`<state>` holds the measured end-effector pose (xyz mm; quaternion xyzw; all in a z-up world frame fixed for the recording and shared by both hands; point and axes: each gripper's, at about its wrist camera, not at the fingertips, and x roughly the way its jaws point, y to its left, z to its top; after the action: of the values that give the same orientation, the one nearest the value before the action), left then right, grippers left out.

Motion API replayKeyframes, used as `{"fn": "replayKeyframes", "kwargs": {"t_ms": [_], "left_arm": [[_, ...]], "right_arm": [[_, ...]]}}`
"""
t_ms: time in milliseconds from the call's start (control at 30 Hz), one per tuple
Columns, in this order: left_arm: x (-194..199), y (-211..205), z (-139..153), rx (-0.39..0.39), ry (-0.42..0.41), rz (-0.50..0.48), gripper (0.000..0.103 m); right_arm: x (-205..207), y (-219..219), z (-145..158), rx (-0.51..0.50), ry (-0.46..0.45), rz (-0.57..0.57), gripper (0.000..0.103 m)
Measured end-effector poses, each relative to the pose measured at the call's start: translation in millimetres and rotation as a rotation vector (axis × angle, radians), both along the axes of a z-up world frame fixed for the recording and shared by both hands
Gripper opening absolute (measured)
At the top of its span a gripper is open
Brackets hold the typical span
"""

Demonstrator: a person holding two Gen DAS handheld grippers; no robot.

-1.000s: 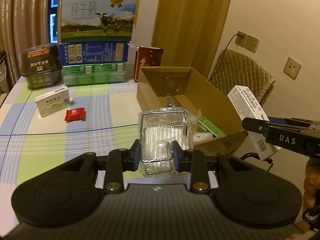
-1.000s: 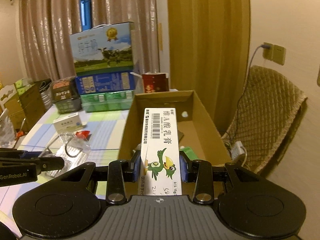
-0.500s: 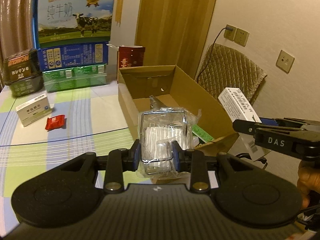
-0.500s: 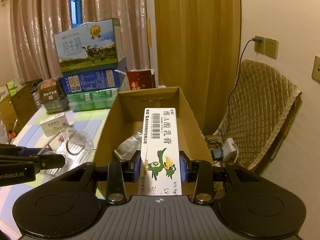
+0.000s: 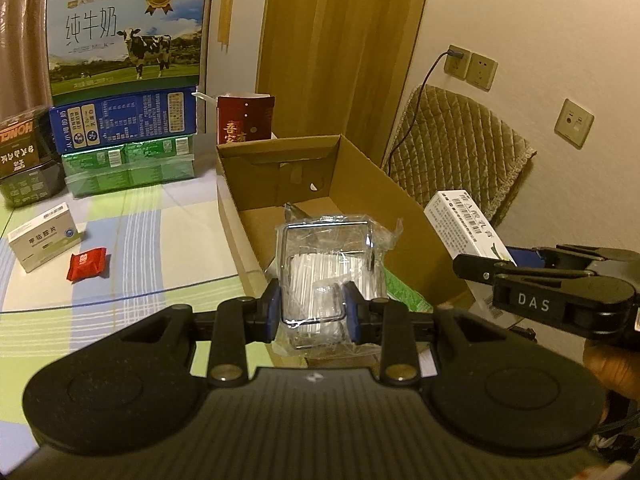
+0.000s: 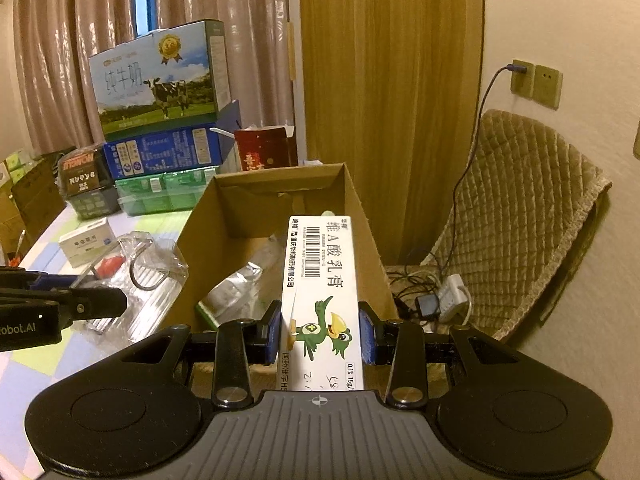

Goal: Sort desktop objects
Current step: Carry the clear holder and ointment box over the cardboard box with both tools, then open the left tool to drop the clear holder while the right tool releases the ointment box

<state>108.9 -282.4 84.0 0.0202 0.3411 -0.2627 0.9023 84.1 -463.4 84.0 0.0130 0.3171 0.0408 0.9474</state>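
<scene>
My left gripper (image 5: pixel 313 309) is shut on a clear plastic packet with a metal frame (image 5: pixel 328 268), held over the near left edge of the open cardboard box (image 5: pixel 360 184). The packet also shows in the right wrist view (image 6: pixel 148 276). My right gripper (image 6: pixel 320 336) is shut on a white ointment carton with a green bird (image 6: pixel 320 292), held above the box's near right part (image 6: pixel 360 240). The carton also shows in the left wrist view (image 5: pixel 464 224). Inside the box lie a silver pouch (image 6: pixel 236 288) and a green item (image 5: pixel 400 292).
On the striped tablecloth (image 5: pixel 132 240) lie a white medicine box (image 5: pixel 44 236) and a red sachet (image 5: pixel 88 264). Stacked milk cartons (image 5: pixel 124 80) and a red box (image 5: pixel 244 124) stand at the back. A quilted chair (image 6: pixel 516 220) and a power strip (image 6: pixel 448 292) sit right of the box.
Both grippers have moved forward and right toward the box, each still holding its item. The box now fills more of both views.
</scene>
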Motion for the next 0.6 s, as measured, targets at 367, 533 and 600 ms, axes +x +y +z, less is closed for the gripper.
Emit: {"fn": "replayKeyframes", "kwargs": {"t_ms": [367,533,600], "left_arm": [[32,-22,-12,-0.006,0.021,-0.004,0.027],[48,-31,-21,-0.012,0.033,-0.02,0.028],[54,-33,-24,-0.018,0.028,-0.014,0.043]], "right_arm": [[39,-7,-3,-0.001,0.006,0.009,0.035],[49,-9,-6,-0.012,0.01,0.008,0.035],[51,-10,-8,-0.011,0.016,0.005,0.035]]}}
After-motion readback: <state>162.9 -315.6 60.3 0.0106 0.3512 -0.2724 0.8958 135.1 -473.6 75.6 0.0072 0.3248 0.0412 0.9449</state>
